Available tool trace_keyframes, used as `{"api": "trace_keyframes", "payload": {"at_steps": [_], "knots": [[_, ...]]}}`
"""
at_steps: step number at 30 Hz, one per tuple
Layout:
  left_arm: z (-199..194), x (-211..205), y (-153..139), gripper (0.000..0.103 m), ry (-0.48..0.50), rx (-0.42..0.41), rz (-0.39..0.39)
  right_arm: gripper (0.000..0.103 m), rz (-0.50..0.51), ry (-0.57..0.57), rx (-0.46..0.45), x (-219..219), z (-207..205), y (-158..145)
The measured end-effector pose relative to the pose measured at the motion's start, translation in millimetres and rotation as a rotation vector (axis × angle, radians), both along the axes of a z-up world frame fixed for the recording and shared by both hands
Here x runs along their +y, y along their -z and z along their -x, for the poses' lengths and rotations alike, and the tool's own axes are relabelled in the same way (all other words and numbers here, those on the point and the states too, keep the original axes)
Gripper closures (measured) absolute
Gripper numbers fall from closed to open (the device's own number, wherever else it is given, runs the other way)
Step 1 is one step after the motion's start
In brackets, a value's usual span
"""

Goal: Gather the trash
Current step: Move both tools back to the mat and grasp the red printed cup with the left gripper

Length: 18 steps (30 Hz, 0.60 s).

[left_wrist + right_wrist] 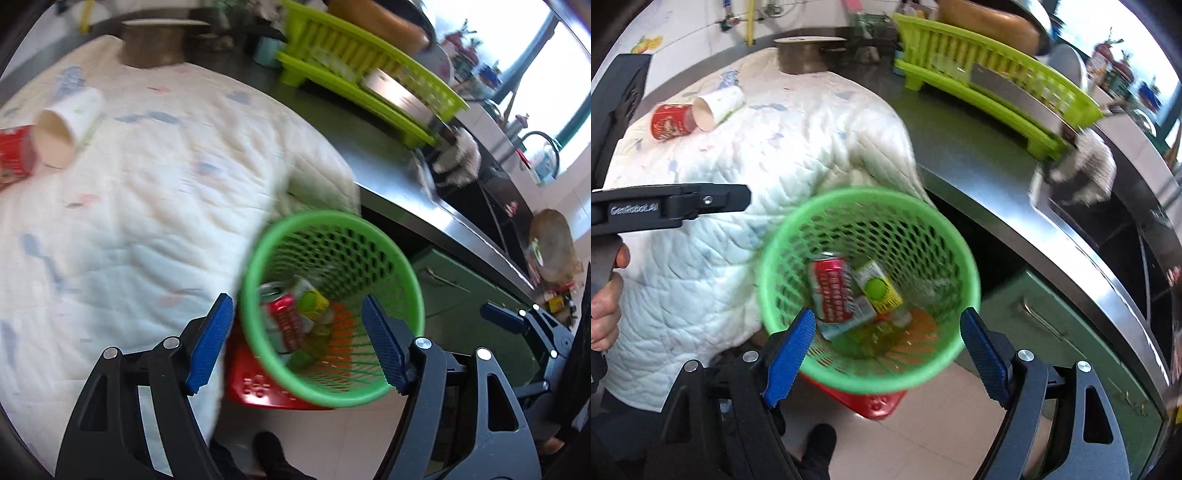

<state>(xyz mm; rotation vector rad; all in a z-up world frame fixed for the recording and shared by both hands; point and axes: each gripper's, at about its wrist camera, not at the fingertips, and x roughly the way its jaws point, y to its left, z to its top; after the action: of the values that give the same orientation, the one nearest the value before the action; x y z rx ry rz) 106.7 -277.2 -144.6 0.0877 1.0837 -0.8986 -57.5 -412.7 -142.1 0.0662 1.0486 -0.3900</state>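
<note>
Kitchen setting: a steel tabletop [960, 162] runs along the right, partly draped with a white quilted cloth [746, 155], and a lime dish rack [990, 74] stands at its far end. Below the cloth's near edge a green mesh basket [783, 306] sits on a red stool [875, 402], placed where items can be dropped straight off the tabletop edge. Inside it lie a red can [831, 291], a yellow-green carton [877, 288] and some clear wrapping, so part of the collecting is judged done. Remaining trash is on the cloth at the far left: a white paper cup [718, 105] lying on its side, mouth toward the camera, touching a red cup [670, 120] beside it. Left hand-held gripper [295, 343] hangs over the basket mouth with jaws apart and nothing between them; right hand-held gripper [886, 354] likewise, spread wide and empty. Both appear positioned for a release into the basket rather than a pickup. The two cups are well apart from either gripper, so the next reach must go across the cloth.
</note>
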Motion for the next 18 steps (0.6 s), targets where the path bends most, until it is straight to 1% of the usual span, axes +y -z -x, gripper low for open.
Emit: {"api": "trace_keyframes", "payload": {"at_steps": [4,8,10,12,18], "knots": [[-24.0,39.2,-14.0,0.031,-0.07,-0.04,-0.004,0.025,-0.005,-0.074,-0.02,21.0,-37.2,-5.2],[-52.4,84.5,-25.6,0.031,-0.162,-0.078,-0.013,0.025,-0.023,-0.135,-0.048,40.9,-76.0,-12.0],[-68.4,107.5,-29.9,0.031,-0.219,-0.09,-0.021,0.025,-0.048,-0.159,-0.067,52.0,-99.2,-17.0],[-83.8,128.6,-33.2,0.028,-0.271,-0.099,-0.026,0.025,-0.064,-0.177,-0.084,61.9,-120.1,-21.7],[-131.9,194.4,-38.8,0.028,-0.41,-0.116,-0.029,0.026,-0.084,-0.234,-0.105,94.5,-189.0,-30.3]]}}
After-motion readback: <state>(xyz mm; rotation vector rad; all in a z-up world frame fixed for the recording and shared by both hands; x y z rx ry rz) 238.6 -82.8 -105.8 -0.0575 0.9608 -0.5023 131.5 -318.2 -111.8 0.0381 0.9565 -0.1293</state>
